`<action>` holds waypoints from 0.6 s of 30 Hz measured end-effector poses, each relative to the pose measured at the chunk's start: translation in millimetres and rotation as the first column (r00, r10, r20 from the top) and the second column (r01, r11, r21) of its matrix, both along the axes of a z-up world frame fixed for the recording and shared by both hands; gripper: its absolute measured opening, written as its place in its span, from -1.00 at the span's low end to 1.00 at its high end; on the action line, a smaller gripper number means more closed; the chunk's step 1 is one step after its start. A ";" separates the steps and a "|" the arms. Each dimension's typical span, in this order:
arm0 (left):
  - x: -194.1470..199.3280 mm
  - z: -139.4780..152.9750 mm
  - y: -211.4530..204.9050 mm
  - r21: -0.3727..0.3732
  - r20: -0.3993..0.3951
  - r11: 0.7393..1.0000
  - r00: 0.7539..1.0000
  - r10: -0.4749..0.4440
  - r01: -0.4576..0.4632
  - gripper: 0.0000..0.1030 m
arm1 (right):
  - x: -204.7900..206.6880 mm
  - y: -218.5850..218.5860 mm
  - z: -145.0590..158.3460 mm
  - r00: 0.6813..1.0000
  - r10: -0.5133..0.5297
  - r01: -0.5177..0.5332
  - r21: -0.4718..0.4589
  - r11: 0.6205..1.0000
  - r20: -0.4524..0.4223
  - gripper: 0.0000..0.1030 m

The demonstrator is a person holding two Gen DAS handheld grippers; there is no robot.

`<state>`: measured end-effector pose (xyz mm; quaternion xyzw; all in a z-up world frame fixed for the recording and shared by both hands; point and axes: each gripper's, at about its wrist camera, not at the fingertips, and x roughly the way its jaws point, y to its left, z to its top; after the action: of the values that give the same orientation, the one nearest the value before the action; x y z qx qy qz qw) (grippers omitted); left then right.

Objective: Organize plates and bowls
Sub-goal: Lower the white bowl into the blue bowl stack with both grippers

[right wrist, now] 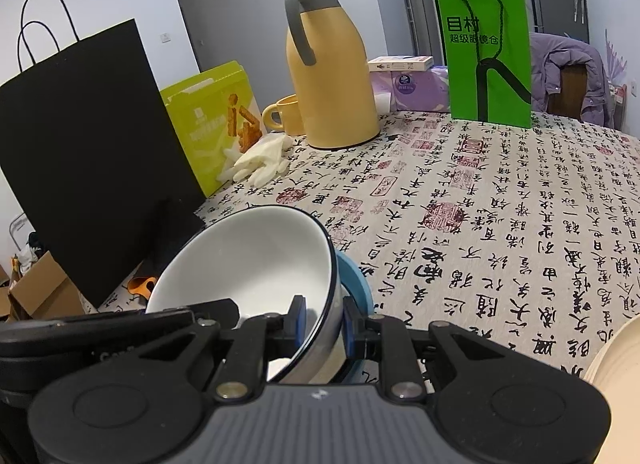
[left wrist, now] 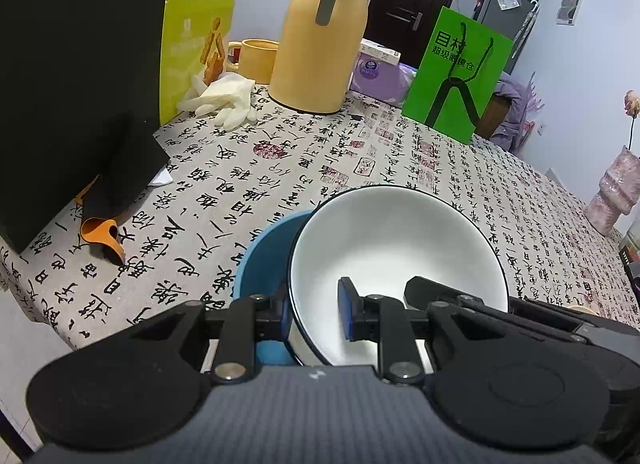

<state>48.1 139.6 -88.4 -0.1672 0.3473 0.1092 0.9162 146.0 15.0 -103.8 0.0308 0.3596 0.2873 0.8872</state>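
While both tongs grip 1 bowl: the white bowl (left wrist: 396, 260) is carried 2-handed, tilted, above the blue bowl (left wrist: 262, 264).
Left tongs (left wrist: 314, 314): closed on the near-left rim of the white bowl; 1 blue pad (left wrist: 346, 308) lies inside the wall and the other outside it, partly hidden.
Right tongs (right wrist: 325, 326): closed on the opposite rim; 1 pad (right wrist: 300, 320) is inside and the other presses the outer wall.
Reason for 2 grips: judged, a rim pinch on each side stops the wide, smooth bowl from swinging or slipping, which a single rim pinch would risk.
White bowl, position: over the blue bowl, mouth turned partly toward the left camera; whether its base already touches the blue bowl cannot be told.
Blue bowl, position: on the surface (right wrist: 500, 199), directly beside and under the white bowl, its rim showing on 1 side in each view.
Step in hand: judged, nesting the white bowl into the blue bowl, so that the bowls form 1 stack.
Next requirement: judged, level the white bowl and centre it before the tongs let go.
Risk: judged, a tilted release could tip the white bowl off the blue rim.
Plate edge (right wrist: 616, 380): a cream rim shows at the lower right of the right view; likely another item to sort.
Clutter: a yellow flask (right wrist: 332, 79), a green bag (right wrist: 488, 59) and a black bag (right wrist: 92, 151) stand well apart at the far side, leaving the working area free.
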 end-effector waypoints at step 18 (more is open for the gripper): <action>-5.6 -6.2 10.1 -0.045 0.006 0.999 1.000 -0.003 0.003 -0.76 | 1.9 -7.4 2.5 0.999 0.000 0.004 0.070 0.998 -0.052 -0.56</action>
<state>42.4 149.6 -94.6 -0.1876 0.3471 0.0997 0.9135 148.0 7.6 -101.4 0.0695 0.3723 0.2979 0.8762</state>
